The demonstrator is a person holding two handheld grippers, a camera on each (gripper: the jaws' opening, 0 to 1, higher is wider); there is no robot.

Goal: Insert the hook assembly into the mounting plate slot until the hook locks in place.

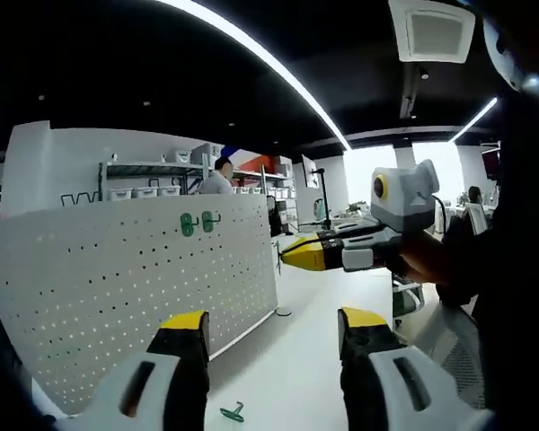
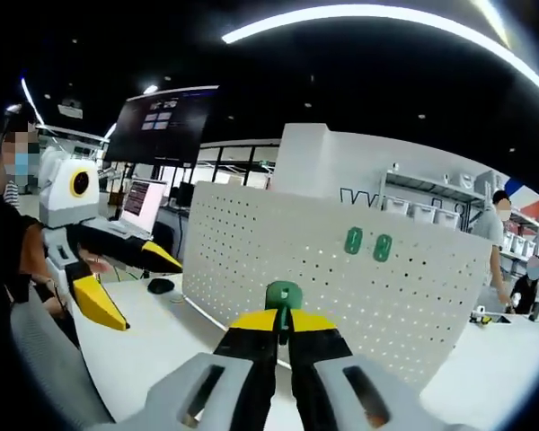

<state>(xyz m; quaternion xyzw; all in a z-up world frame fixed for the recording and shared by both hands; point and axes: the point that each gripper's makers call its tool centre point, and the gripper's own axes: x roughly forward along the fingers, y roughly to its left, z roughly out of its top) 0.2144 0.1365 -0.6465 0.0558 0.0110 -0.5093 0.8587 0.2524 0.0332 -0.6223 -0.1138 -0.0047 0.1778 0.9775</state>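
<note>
- On the white table (image 1: 314, 359), at 6 o'clock in the left gripper view, a green hook (image 1: 233, 412) lies flat between the jaws, small and blurred.
- Upright behind it stands the white pegboard (image 1: 135, 278), its left end cut off by the rim.
- Two green hooks (image 1: 200, 221) hang on the board near its top edge; their shape is hard to make out.
- Left gripper (image 1: 274, 332): jaws spread wide, holding nothing.
- Right gripper (image 2: 283, 325): jaws closed tight on a green hook (image 2: 282, 296), whose lower part is hidden between the yellow tips.
- From the right gripper view, that held hook sits just short of the board, below the two hung ones at 1 o'clock.
- A person (image 2: 499, 242) stands beyond the board at 3 o'clock.
</note>
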